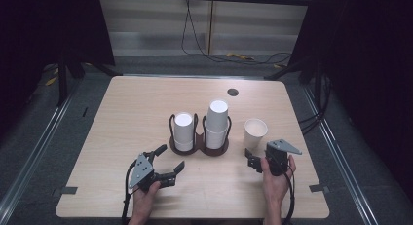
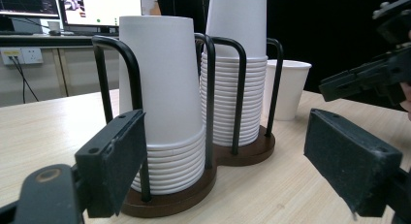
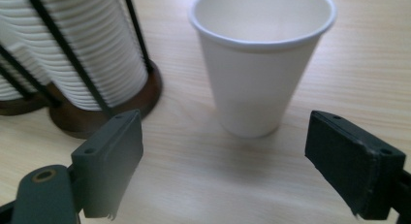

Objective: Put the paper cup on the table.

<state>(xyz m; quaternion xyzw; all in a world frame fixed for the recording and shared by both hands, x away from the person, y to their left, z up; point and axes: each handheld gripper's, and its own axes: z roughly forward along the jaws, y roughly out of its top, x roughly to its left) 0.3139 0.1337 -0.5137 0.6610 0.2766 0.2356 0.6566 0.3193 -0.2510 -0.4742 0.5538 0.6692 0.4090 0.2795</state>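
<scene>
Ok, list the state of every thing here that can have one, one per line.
Loose paper cup: upright, mouth up, empty, alone on the table.
Shorter cup stack: upside down, nested in the holder.
Taller cup stack: upside down, nested in the holder.
Left gripper: open, empty.
Right gripper: open, empty, facing the loose cup.

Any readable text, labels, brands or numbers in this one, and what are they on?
None can be read.
Monitors behind the table: on-screen content too small and blurred to read.
Loose paper cup, stacked cups and wooden cup holder: plain, no print.
</scene>
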